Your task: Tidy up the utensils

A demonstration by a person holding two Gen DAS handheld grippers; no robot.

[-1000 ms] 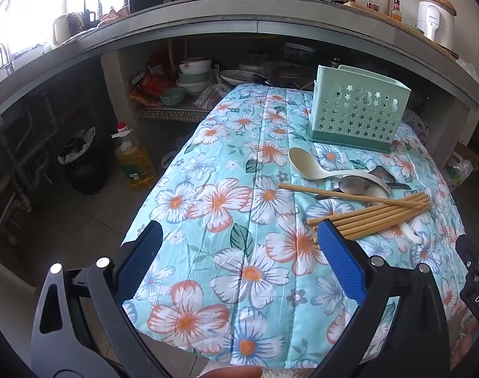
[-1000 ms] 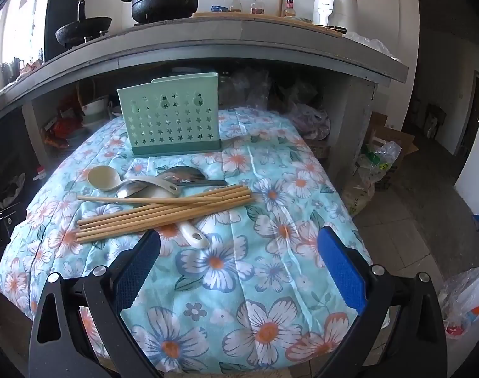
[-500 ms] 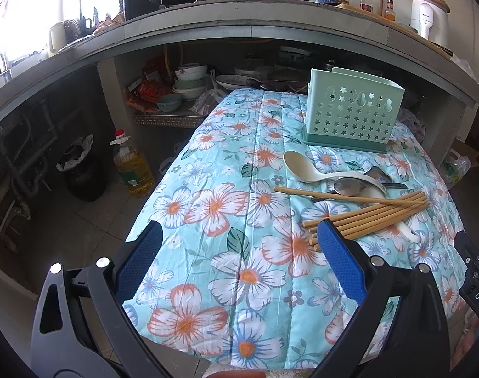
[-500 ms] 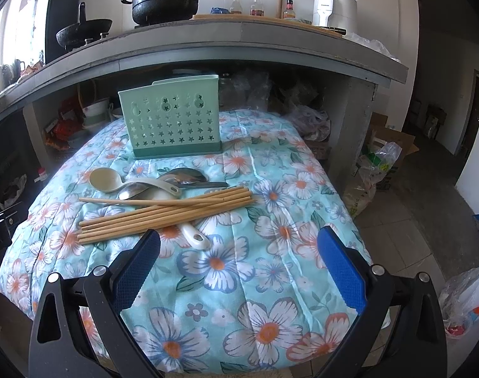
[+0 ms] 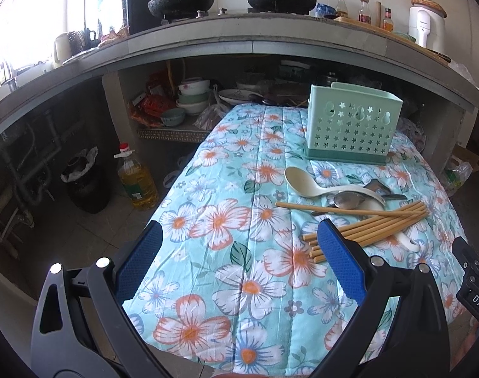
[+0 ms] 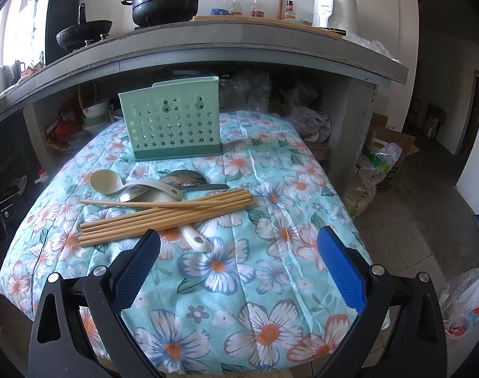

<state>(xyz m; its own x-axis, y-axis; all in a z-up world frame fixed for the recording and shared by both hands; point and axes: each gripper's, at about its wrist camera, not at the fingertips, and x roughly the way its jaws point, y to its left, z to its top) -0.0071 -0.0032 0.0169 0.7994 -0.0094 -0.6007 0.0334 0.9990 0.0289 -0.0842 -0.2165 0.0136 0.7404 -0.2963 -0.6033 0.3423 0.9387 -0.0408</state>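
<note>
Left gripper (image 5: 239, 253) nearer chopsticks (image 5: 365, 226) (both empty)

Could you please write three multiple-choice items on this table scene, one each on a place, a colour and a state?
1. Where does the utensil holder stand?
A. beyond the chopsticks
B. on the floor
C. beside the black pot

2. What colour is the holder?
A. red
B. mint green
C. black

3. How are the left gripper and right gripper?
A. both shut on chopsticks
B. one holds a spoon
C. both open, empty

Answers: 1 A, it stands on the floral cloth behind the pile; 2 B, its walls are pale green; 3 C, only cloth shows between the blue pads.
</note>
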